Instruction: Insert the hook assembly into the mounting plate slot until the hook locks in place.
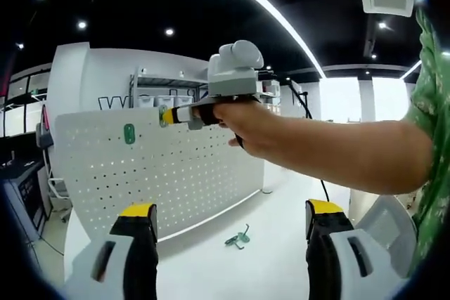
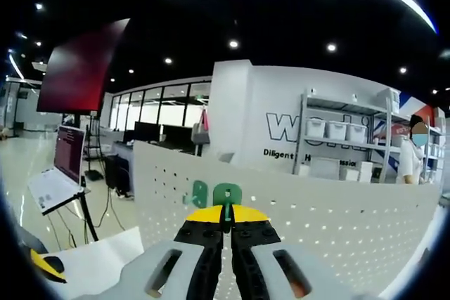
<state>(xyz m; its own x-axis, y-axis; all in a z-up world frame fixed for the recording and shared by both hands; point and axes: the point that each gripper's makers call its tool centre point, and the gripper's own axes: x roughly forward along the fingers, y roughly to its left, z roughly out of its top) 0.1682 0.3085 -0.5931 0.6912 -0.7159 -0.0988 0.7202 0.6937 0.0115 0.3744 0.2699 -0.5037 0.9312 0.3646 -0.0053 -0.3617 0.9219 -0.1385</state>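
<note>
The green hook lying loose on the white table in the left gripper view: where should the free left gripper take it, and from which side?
The green hook lies flat on the table, apart from the pegboard. Probably best to come down from above and close the jaws across a straight stretch of its thin wire, leaving the bent end free for the board. The left gripper is open; finer shape is too small to tell.

Large dark lettering on the white wall (image 2: 267, 114) behind the storage shelves (image 2: 336, 147) reads "wo", the rest cut off by the shelf frame. Below it on the same wall, a smaller line begins "Diligent", followed past the shelf post by an "H" and further letters too small to read. In the left gripper view the same wall (image 1: 112, 79) carries the dark strokes of that logo left of the shelves, not legible there.
</note>
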